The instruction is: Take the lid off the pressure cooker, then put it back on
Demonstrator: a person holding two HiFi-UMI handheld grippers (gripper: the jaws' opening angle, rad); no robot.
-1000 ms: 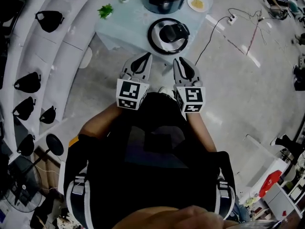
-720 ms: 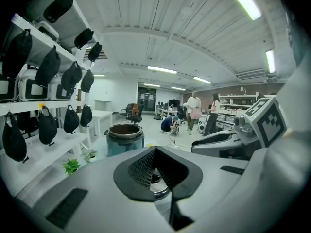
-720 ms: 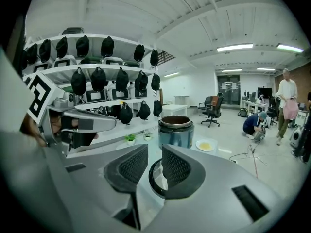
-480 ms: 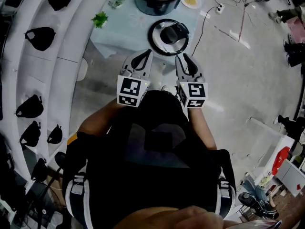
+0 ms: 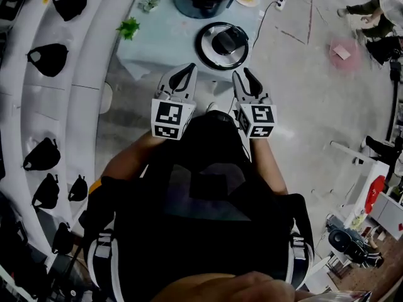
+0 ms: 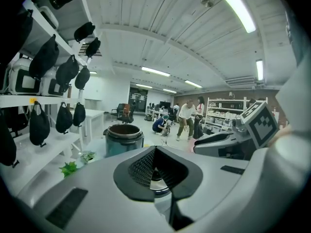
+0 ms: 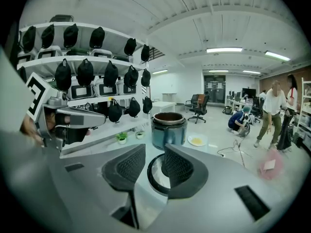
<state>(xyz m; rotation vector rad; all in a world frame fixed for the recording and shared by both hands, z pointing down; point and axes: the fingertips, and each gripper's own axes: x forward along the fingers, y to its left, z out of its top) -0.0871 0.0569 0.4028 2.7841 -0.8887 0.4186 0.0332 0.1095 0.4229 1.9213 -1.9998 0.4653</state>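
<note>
Lying near cooker (image 5: 204,4), lid (image 5: 221,45) whole, head view; half-hidden, gripper views

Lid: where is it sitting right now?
Head view, top centre: the lid lies on the pale blue table, off the cooker pot and nearer the person.

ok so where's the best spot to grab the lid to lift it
Probably the raised black handle at the centre of the lid, coming straight down from above. The lid lies flat on the table, handle up, so its rim sits low while the handle stands proud for jaws to straddle.
</note>
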